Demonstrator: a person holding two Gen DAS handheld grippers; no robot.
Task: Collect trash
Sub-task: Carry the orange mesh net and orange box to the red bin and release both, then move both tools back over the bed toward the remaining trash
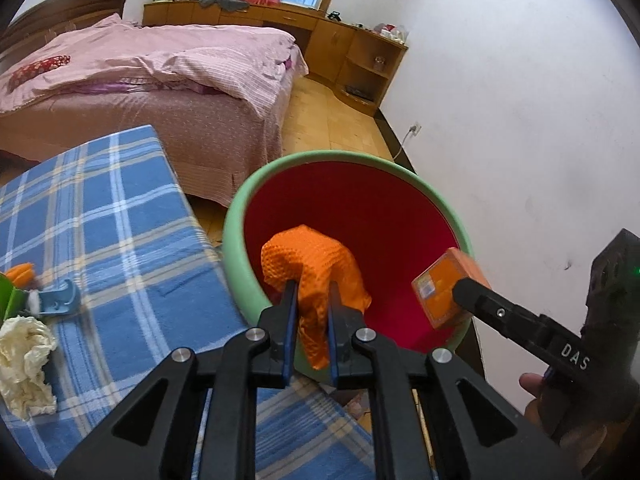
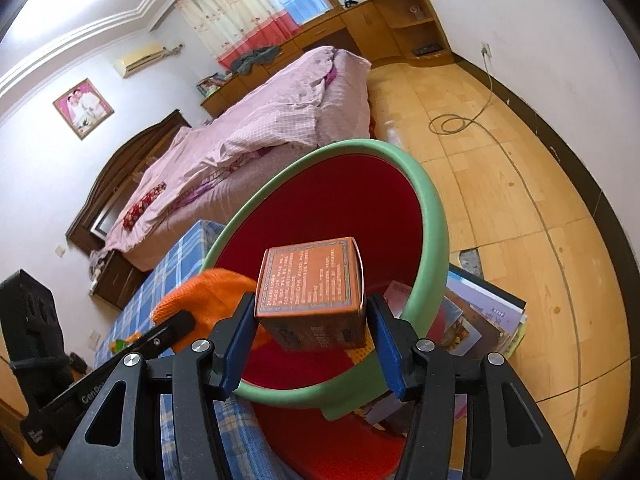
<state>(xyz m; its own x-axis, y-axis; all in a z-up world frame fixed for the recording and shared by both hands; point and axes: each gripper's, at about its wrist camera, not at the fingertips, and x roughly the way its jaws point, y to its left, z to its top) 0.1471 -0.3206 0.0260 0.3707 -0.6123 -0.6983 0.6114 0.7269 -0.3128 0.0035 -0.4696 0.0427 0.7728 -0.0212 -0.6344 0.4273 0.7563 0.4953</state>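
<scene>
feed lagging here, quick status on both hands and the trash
Left hand-held gripper shut on orange cloth, over bin. Right hand-held gripper shut on orange box, over bin mouth. Nothing in the way.

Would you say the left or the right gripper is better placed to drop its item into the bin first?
Probably the right gripper: its orange box hangs over the bin opening. The left gripper holds its orange cloth nearer the rim.
</scene>
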